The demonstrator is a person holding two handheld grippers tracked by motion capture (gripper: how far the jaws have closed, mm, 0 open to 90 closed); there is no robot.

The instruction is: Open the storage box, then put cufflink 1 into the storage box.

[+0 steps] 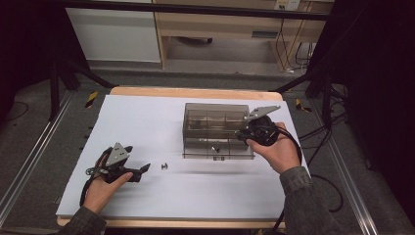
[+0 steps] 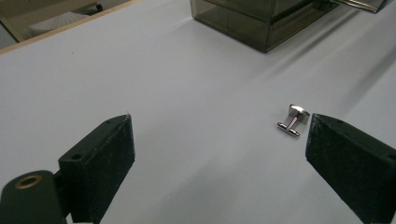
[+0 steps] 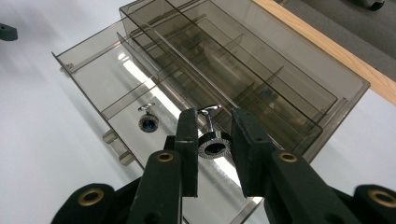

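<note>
A person worked at a white table with a gripper in each hand, sorting cufflinks into a smoky clear organiser box with its drawer pulled open. The right gripper held a round cufflink pinched between its narrow-set fingers, poised over the drawer, where another cufflink already lay — the step looked like placing, and the next move called for lowering and letting go. Near left, the left gripper rested with fingers wide and empty; a third cufflink lay on the table just beside its right finger, not touching
</note>
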